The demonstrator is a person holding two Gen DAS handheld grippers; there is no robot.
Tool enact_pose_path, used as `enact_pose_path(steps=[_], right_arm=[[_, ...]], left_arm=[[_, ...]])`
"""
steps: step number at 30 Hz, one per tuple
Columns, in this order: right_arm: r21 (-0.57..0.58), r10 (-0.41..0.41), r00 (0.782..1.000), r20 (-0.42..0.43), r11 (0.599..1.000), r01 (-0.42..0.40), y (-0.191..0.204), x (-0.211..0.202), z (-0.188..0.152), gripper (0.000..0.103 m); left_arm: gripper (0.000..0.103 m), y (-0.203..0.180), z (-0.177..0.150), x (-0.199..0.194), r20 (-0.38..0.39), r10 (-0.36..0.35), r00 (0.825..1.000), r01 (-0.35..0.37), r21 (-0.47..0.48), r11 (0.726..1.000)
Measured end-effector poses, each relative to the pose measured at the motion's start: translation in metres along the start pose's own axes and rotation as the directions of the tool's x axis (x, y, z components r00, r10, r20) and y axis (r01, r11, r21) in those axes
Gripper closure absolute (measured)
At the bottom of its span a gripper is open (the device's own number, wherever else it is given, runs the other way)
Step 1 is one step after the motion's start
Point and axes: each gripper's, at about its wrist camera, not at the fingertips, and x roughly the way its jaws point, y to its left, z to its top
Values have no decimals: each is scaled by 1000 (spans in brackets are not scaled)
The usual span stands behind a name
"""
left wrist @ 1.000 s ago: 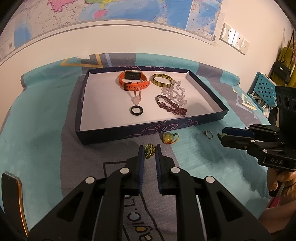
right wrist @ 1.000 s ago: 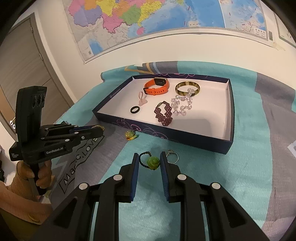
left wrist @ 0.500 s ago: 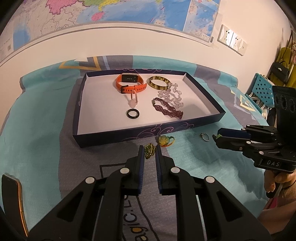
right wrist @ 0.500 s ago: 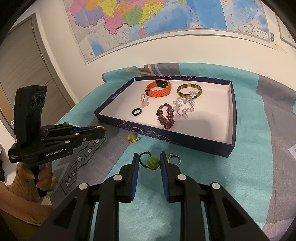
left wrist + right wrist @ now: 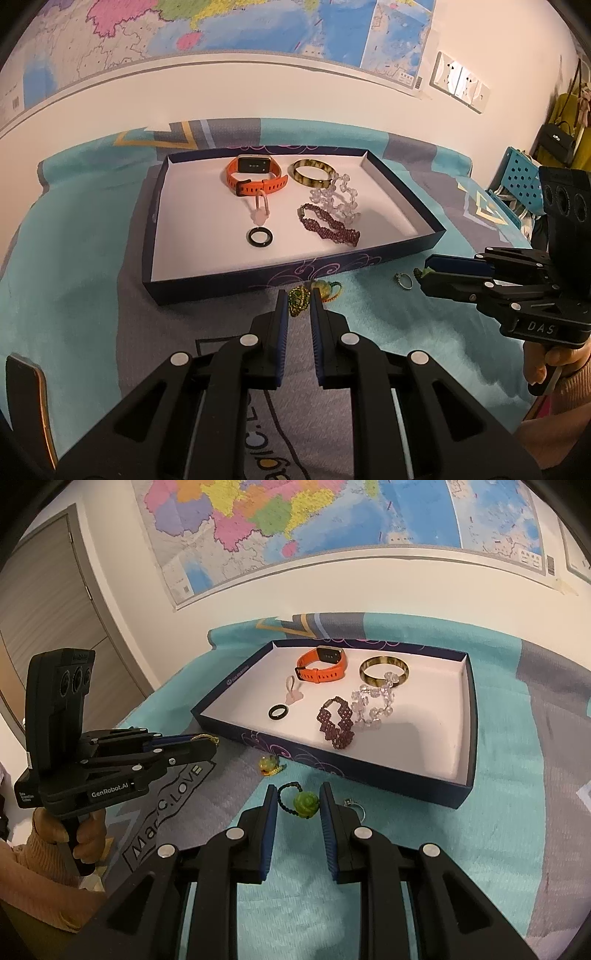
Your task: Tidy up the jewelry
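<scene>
Jewelry mostly lies in the tray [image 5: 402, 254] — a few bits wait on the blanket. Left gripper [image 5: 295, 308] pinches a green-gold chain [image 5: 297, 301], probably to carry it in. Right gripper [image 5: 295, 805] pinches the green rose charm [image 5: 306, 804], lifted.

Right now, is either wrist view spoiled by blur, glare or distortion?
Left wrist view: sharp on the tray, strong fisheye bending the wall edge, right border dim and soft. Right wrist view: sharp too, same curved edges, soft shadow inside the tray's right wall; no glare on either.
</scene>
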Motion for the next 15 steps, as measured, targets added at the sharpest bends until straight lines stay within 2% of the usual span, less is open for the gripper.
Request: enact_pose_path(steps=[15], right_arm=[[-14,2,1000,14,1000,-2,-1,2,11,82]], left_arm=[[91,-3,8,1,14,3,1000,-3,15,1000]])
